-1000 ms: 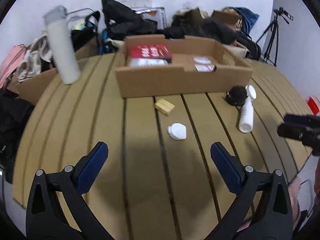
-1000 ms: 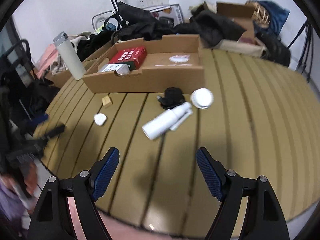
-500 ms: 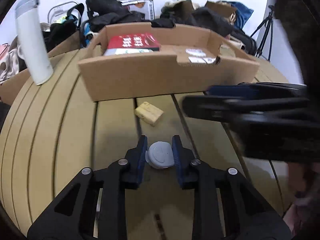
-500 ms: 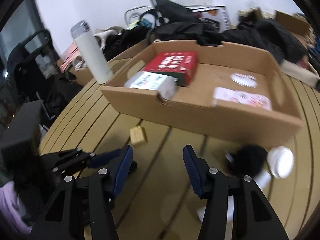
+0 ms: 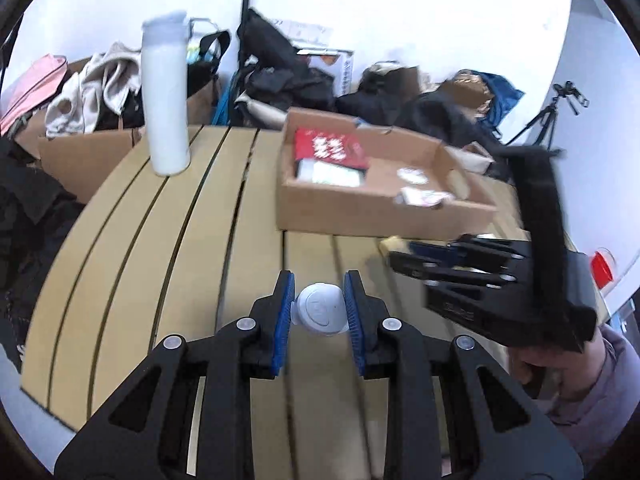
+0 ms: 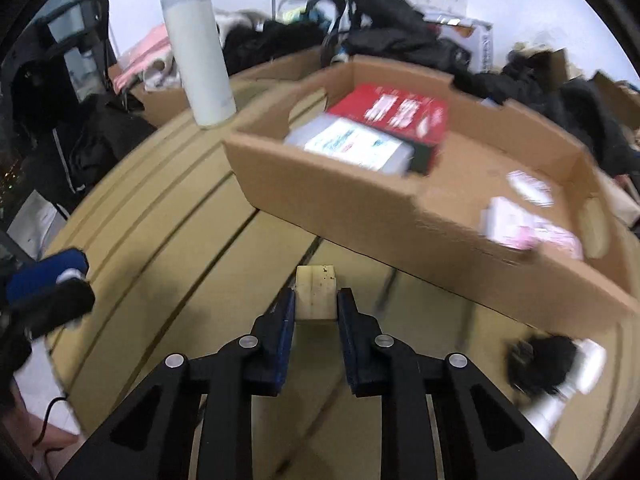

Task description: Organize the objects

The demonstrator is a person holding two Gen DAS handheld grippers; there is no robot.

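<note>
Left wrist view: left gripper (image 5: 319, 309) jaws clamped on small white round cap (image 5: 319, 314), pads pressing both sides, cap looks lifted off the slatted desk (image 5: 168, 264). Cardboard tray (image 5: 372, 208) sits ahead and to the right, well apart from the cap; red box (image 5: 330, 148) and white packet (image 5: 334, 174) already inside at its left end, small pink-white sachets (image 5: 420, 196) at right. Right gripper (image 5: 404, 254) crosses in from the right, just in front of the tray's near wall. Tall white flask (image 5: 166, 100) upright at far left, clear of the path. Open desk to the left and ahead; right side crowded by the other tool

Right wrist view: right gripper (image 6: 317, 305) jaws have just been closing and now pinch the small tan block (image 6: 316, 292), block resting on the desk near the tray's (image 6: 360, 216) front wall. Black clump (image 6: 540, 364) and white bottle (image 6: 576, 384) lie to the right, not yet sorted. Left gripper (image 6: 48, 280) shows at left edge

Judgement: several items boxed, two in hand, at least two left; the near wall must be cleared before dropping in
</note>
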